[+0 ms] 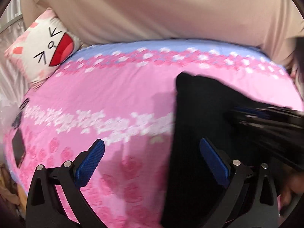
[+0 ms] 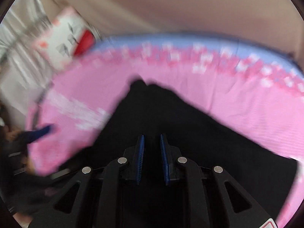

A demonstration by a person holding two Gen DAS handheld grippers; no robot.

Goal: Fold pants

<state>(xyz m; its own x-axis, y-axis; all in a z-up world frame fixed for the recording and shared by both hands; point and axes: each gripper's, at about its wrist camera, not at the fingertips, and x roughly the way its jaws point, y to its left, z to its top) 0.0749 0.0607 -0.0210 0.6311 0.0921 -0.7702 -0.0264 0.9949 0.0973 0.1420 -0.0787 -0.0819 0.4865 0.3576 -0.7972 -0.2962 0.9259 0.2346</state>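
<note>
Black pants (image 1: 199, 117) lie on the pink flowered bedsheet (image 1: 114, 98). In the left wrist view my left gripper (image 1: 152, 146) is open wide, its right finger (image 1: 212, 157) over the pants' left edge and its left finger (image 1: 91, 157) over bare sheet. My right gripper (image 1: 266, 117) shows there as a blurred dark shape over the pants at the right. In the right wrist view the right gripper (image 2: 152, 138) hovers over the pants (image 2: 171, 125), jaws close together with a narrow gap, nothing seen between them. The left gripper (image 2: 38, 131) is blurred at the far left.
A white cat-face pillow (image 1: 43, 47) leans at the bed's far left corner. A beige wall or headboard (image 1: 161, 9) runs behind the bed. A dark phone-like object (image 1: 18, 150) lies near the sheet's left edge. White curtains (image 2: 17, 57) hang at the left.
</note>
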